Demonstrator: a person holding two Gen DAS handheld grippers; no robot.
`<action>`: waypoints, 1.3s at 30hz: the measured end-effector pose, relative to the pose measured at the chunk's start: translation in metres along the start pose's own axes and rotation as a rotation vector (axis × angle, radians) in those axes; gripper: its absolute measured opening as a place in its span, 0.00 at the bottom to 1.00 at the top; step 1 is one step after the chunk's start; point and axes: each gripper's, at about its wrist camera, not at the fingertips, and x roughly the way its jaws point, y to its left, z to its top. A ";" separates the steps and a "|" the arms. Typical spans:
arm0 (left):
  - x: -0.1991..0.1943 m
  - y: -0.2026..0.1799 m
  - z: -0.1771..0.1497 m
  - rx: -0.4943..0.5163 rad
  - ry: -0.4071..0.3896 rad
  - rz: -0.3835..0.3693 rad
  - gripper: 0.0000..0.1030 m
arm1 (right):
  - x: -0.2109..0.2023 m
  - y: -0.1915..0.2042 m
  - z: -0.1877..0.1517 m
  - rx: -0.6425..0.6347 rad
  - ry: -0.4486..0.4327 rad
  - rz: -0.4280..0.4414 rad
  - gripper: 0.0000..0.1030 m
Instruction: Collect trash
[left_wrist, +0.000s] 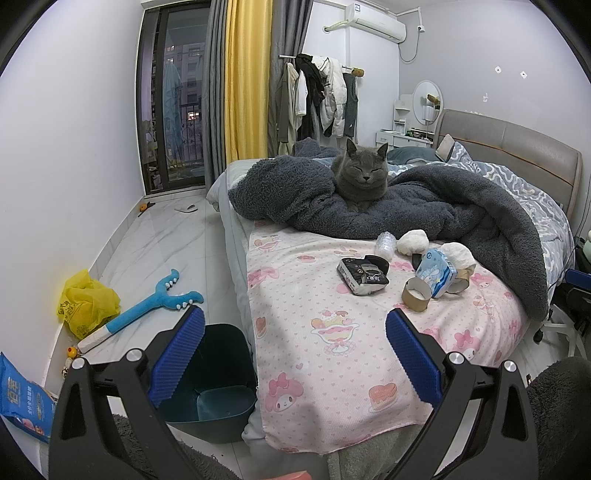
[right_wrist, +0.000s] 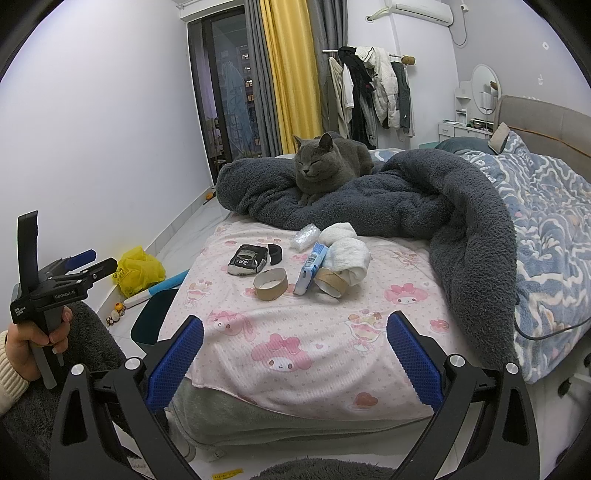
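- The left tongs (left_wrist: 295, 332) hang spread wide and hold nothing, over the near edge of the bed, their blue pads (left_wrist: 177, 354) framing the pink cartoon-print sheet (left_wrist: 332, 343).
- The right tongs (right_wrist: 295, 332) are likewise spread and bare, aimed across the same sheet toward the heap of trash.
- In the right wrist view, the person's left hand (right_wrist: 33, 339) grips the handle of the other tool at the bed's near-left corner.
- A dark bin (left_wrist: 221, 387) stands open on the floor, just beside the bed, below the left tongs.
- The trash lies mid-bed, well apart from both tongs: a cardboard tape ring (right_wrist: 270, 284) resting flat with its hole facing up; a second ring (right_wrist: 330, 282) tipped on its side, its opening toward the camera.
- A blue tissue pack (right_wrist: 310, 269) leans on edge against that second ring, its long axis running away from the camera.
- A crumpled black-and-white packet (right_wrist: 246, 260) lies to the left, a clear plastic wrapper (right_wrist: 304, 236) behind, white wads of paper (right_wrist: 347, 251) to the right.
- A grey cat (right_wrist: 325, 162) sits on a dark fleece blanket (right_wrist: 424, 199) beyond.
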 end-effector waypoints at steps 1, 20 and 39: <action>0.000 0.000 0.000 0.000 0.000 0.000 0.97 | 0.001 0.000 0.000 0.000 0.000 0.000 0.97; 0.007 -0.001 0.005 -0.012 0.024 -0.072 0.97 | 0.012 0.012 0.020 -0.014 0.009 -0.004 0.97; 0.058 -0.006 0.022 0.011 0.083 -0.097 0.97 | 0.125 0.000 0.048 -0.015 0.145 0.093 0.66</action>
